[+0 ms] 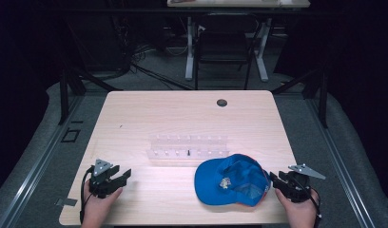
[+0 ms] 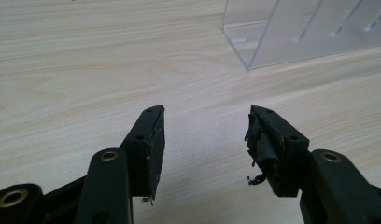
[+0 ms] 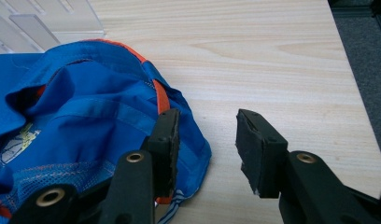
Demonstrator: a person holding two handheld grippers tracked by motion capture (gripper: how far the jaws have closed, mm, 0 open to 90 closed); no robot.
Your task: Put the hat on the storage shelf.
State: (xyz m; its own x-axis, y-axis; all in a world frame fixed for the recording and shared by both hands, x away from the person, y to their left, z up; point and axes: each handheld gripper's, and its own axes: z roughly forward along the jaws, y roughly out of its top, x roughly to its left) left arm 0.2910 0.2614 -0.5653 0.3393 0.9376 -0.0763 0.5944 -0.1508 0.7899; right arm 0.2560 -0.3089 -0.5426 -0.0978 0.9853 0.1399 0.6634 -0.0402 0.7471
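A blue cap point(image 1: 230, 180) with orange trim lies crumpled, inside up, on the near right of the wooden table point(image 1: 182, 114). My right gripper point(image 1: 274, 178) rests just right of the cap, open. In the right gripper view its jaws point(image 3: 207, 116) stand apart over bare wood, one fingertip point(image 3: 167, 135) overlapping the cap's point(image 3: 86, 116) edge. A person's hand holds my left gripper point(image 1: 125, 175) at the near left, open and pointing right. In the left gripper view nothing lies between its jaws point(image 2: 207, 112).
A clear plastic rack point(image 1: 187, 147) with rows of pegs stands mid-table, just behind the cap; its corner point(image 2: 296, 32) shows ahead of the left gripper. A dark cable hole point(image 1: 222, 102) sits near the far edge. Beyond the table stand a chair and another desk.
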